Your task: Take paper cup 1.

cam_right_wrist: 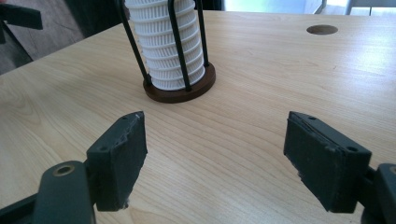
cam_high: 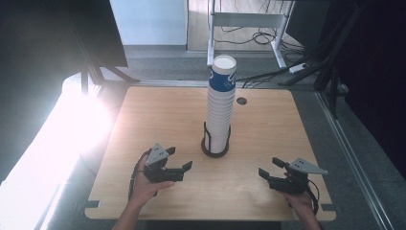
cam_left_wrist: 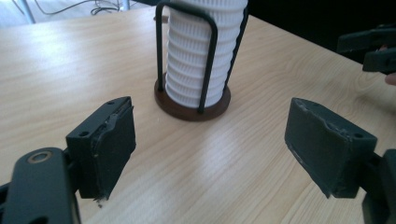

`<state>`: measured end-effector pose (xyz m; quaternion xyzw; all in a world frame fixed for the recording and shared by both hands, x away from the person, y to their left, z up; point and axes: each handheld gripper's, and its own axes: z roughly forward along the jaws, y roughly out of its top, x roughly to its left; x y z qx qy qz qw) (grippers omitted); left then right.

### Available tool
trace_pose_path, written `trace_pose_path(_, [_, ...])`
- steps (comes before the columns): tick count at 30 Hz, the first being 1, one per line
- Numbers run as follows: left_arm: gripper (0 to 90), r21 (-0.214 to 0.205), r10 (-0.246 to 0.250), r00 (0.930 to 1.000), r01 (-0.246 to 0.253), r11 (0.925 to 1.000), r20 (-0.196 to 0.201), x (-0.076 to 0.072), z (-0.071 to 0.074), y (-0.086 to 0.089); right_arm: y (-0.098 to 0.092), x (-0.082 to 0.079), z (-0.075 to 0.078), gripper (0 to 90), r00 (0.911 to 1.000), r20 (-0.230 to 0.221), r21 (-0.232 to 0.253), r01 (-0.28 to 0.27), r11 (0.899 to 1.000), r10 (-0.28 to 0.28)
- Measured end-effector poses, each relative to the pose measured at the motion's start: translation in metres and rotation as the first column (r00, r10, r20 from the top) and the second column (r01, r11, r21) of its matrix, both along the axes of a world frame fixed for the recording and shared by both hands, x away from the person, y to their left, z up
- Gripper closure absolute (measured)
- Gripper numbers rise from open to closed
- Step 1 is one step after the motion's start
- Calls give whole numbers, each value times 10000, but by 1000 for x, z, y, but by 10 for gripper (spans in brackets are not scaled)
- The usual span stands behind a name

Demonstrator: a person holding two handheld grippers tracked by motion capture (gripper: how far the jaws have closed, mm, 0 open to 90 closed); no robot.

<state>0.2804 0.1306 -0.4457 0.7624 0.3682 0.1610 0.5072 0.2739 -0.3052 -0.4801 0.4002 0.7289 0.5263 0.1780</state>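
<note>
Standing upright at frame centre, stack of paper cups (cam_high: 221,108) runs its long axis vertically, mouth up, seated in a wire holder (cam_high: 215,147) on the table (cam_high: 158,110). Your left gripper (cam_high: 181,158) and right gripper (cam_high: 269,166), lower frame, flank it, jaws apart, empty; nothing between.

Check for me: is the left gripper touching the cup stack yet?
Apart. In the left gripper view, bare table lies between the open left gripper and the cup stack in its holder; the high view shows the same gap.
</note>
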Motion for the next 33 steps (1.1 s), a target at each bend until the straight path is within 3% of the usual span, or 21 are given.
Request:
trace_pose_path(6, [148,38,-180,9997,179,9998,178,10,11,-7,-1,-5,-1,225,10000,-40,-13,-43,10000,43])
trace_pose_path(11, [146,85,-324,9988,321,9994,374,27,21,-19,-2,-12,-2,230,10000,-32,-173,-85,9998,85])
trace_pose_path(21, [147,325,-342,9984,328,9989,446,45,29,-29,-3,-13,-2,234,10000,12,-95,-47,9999,47])
trace_pose_path(25, [152,231,-261,9984,250,9994,493,53,37,-33,1,-13,-5,234,9998,-119,-259,-146,9996,143])
trace_pose_path(33, [146,153,-664,9948,654,9977,775,65,52,-42,3,-14,-5,236,9997,-58,-370,-223,9991,221])
